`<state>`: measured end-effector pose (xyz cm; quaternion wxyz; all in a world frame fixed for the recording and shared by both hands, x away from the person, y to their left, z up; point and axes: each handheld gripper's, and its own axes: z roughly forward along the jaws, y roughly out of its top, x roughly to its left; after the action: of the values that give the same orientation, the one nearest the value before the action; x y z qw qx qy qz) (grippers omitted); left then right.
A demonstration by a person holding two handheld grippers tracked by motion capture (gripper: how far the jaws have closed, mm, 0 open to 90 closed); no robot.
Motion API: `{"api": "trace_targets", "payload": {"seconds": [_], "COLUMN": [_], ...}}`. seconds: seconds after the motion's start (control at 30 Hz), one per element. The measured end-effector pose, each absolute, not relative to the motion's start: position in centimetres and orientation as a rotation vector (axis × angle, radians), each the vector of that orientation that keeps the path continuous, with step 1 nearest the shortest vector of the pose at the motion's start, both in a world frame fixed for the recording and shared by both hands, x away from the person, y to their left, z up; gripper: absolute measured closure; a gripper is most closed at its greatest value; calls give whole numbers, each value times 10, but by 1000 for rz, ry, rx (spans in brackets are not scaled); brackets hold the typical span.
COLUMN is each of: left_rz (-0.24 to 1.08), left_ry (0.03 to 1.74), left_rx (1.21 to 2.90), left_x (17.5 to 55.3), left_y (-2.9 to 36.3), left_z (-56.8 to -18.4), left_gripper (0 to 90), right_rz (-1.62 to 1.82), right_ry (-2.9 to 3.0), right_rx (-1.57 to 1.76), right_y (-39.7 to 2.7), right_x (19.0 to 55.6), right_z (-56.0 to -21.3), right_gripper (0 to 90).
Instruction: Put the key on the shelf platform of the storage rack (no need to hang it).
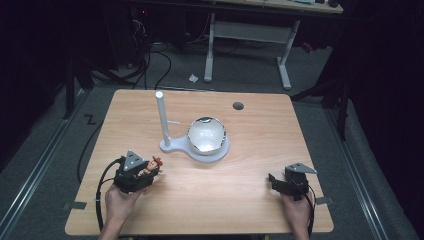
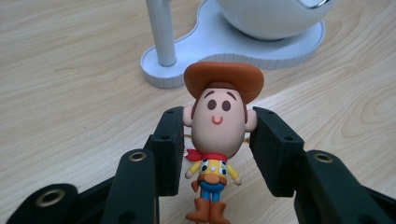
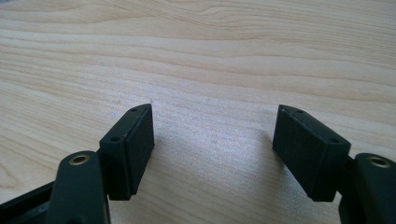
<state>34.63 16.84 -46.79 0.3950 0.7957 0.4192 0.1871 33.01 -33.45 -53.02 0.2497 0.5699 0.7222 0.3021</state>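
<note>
The left tongs grip a small cowboy figurine by the head: in the left gripper view the two black pads press on either side of its big round face, just under the brim of the brown hat. The figurine stands upright between the jaws, facing the camera, with a red neckerchief, yellow shirt, blue trousers and brown boots hanging free below the grip. From the high view the left tongs sit over the near left part of the wooden desk, the figurine poking out at their front, a hand holding the tool from below.

Beyond the figurine, near the middle of the desk, lies a white stand with a flat figure-eight base. A slim white post rises from its smaller lobe, and a glossy white bowl-shaped shell rests on the larger one.

The right tongs are at the near right of the desk, well apart from the stand. Their jaws are spread wide, with bare wood grain between them in the right gripper view.
</note>
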Motion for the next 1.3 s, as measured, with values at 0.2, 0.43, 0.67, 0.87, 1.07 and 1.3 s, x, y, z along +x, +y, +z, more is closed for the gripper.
{"api": "trace_targets", "payload": {"seconds": [0.2,0.43,0.67,0.87,1.07,1.3], "left_rz": [457,412,372,343,311,284], "left_ry": [1038,1000,947,910,882,846], "left_rx": [2002,1987,1970,1952,1944,1920], "left_x": [345,346,349,353,358,363], "left_y": [171,172,168,164,160,157], "left_z": [-452,-435,-414,-399,-390,-377], "left_gripper": [563,563,562,562,562,562], "right_rz": [822,823,823,823,823,824], "right_ry": [1967,1966,1966,1966,1966,1966], "right_rx": [1551,1552,1552,1552,1552,1552], "right_y": [-335,-335,-335,-335,-335,-335], "right_x": [330,330,330,330,330,330], "right_z": [-530,-530,-530,-530,-530,-530], "right_gripper": [296,296,296,296,296,296]}}
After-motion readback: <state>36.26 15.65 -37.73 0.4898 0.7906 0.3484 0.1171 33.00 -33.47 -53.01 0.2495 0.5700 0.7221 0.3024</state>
